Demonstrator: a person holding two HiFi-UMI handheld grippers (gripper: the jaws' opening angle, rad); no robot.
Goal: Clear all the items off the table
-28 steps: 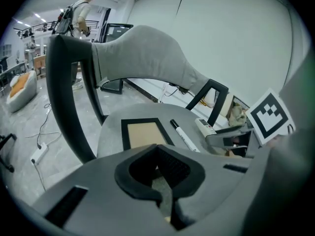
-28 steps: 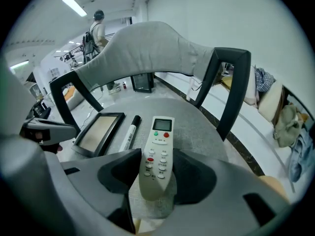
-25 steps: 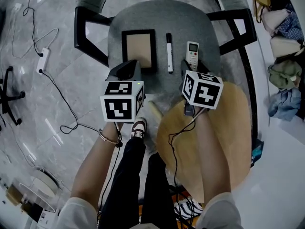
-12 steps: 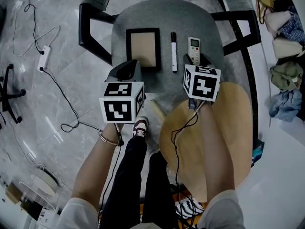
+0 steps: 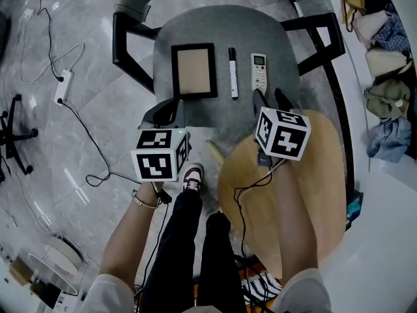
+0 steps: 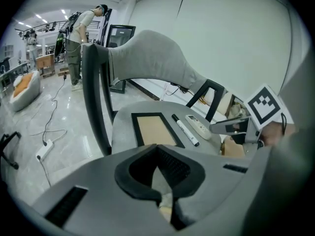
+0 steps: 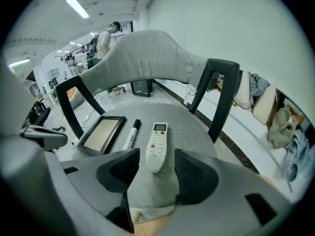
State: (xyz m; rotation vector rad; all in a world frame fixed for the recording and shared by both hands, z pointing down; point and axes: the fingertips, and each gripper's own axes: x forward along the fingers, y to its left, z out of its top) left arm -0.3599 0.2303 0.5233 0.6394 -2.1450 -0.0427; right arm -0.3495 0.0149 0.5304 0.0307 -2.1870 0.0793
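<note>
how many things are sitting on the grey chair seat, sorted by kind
picture frame: 1
marker: 1
remote control: 1
total: 3

We see a grey marbled floor (image 5: 98, 77), glossy with reflections; a white power strip (image 5: 62, 87) and its cables lie on it; a grey upholstered chair (image 5: 221, 25) with black arms stands beside a round wooden table (image 5: 326, 188); the wall (image 7: 236, 23) is plain white; strip lights (image 7: 78, 7) glow overhead.
</note>
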